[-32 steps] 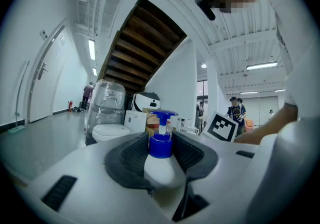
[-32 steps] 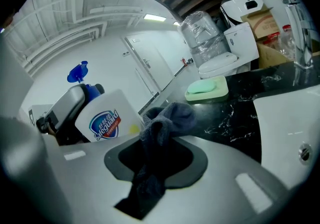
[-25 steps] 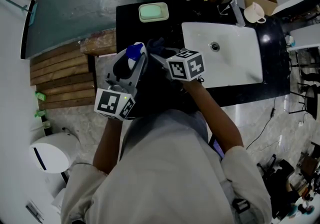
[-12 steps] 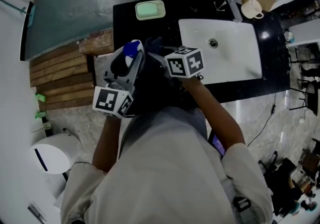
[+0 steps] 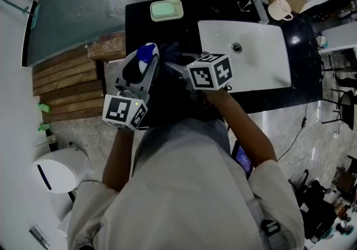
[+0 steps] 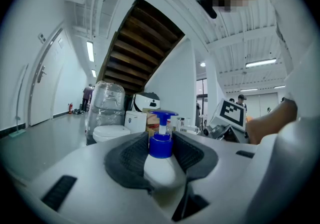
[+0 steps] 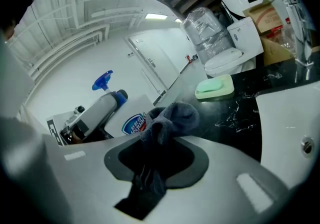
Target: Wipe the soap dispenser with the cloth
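My left gripper [image 5: 146, 67] [image 6: 161, 155] is shut on the soap dispenser [image 5: 144, 60], a white bottle [image 6: 159, 168] with a blue pump [image 6: 161, 133], and holds it above the counter's left end. My right gripper [image 5: 177, 62] [image 7: 157, 153] is shut on a dark grey cloth [image 7: 167, 118] [image 5: 172, 52]. In the right gripper view the bunched cloth sits right at the bottle's labelled side [image 7: 134, 124], with the blue pump [image 7: 102, 80] beyond. Whether cloth and bottle touch is hidden.
A black counter [image 5: 139, 20] carries a green soap dish [image 5: 166, 10] [image 7: 215, 86], a white sink [image 5: 262, 59], a faucet [image 5: 259, 3] and a white cup [image 5: 280, 10]. Wooden planks [image 5: 64, 84] and a white bin [image 5: 56, 173] lie on the floor at the left.
My right gripper, with the cloth in it, has risen a little beside the dispenser. The left gripper has kept the bottle still.
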